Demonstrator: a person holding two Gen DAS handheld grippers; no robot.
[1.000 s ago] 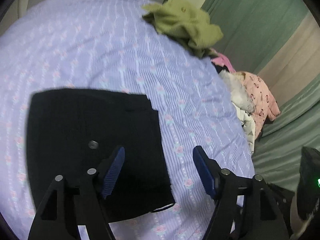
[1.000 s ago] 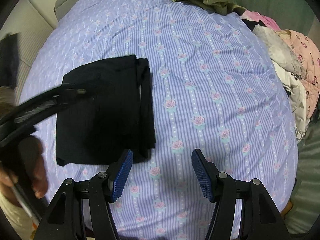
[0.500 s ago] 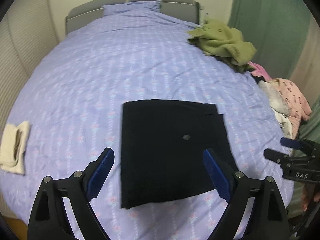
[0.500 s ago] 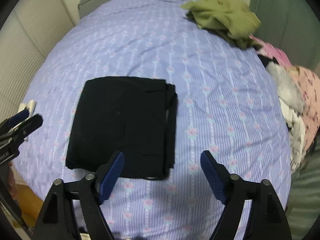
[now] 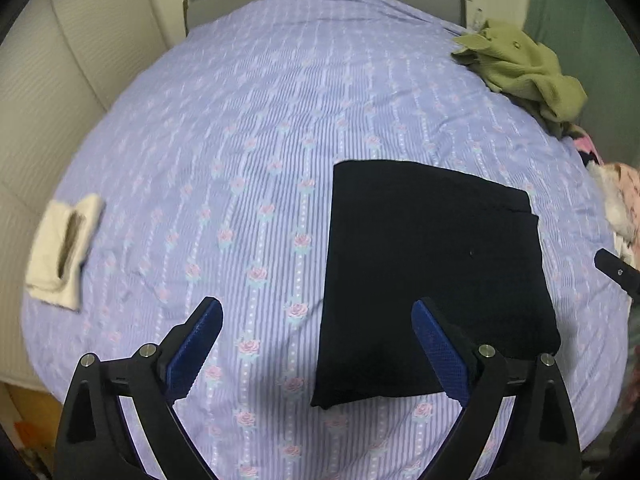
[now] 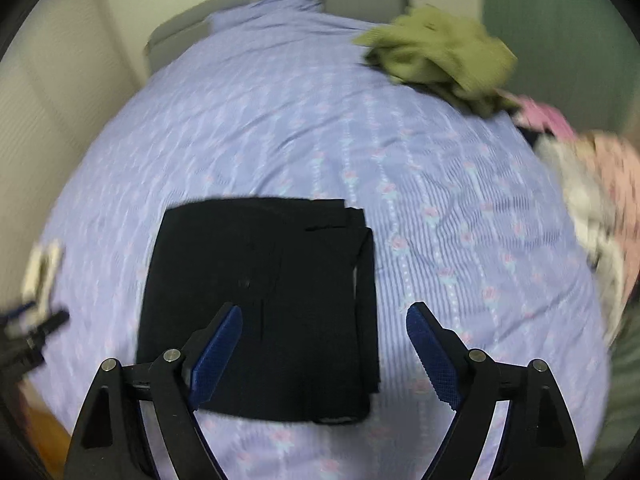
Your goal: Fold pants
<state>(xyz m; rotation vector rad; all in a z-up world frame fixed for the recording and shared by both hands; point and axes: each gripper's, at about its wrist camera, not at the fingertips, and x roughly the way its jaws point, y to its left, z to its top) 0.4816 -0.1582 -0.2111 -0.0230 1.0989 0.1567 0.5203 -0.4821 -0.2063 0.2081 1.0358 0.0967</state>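
The black pants [image 5: 432,264] lie folded into a flat rectangle on the purple flowered bedsheet [image 5: 280,120]; they also show in the right wrist view [image 6: 264,300]. My left gripper [image 5: 316,316] is open and empty, held above the sheet at the pants' left edge. My right gripper [image 6: 324,320] is open and empty, held above the pants' near right part. The tip of the right gripper shows at the right edge of the left wrist view [image 5: 616,276].
A crumpled green garment [image 5: 524,64] lies at the far right of the bed. Pink and white clothes [image 6: 592,184] are piled along the right edge. A folded cream cloth [image 5: 64,248] lies at the left edge. A padded wall runs on the left.
Both grippers have drawn back and up from the folded pants. The left view has swung left, so the pants now sit to its right. The pants have not moved.
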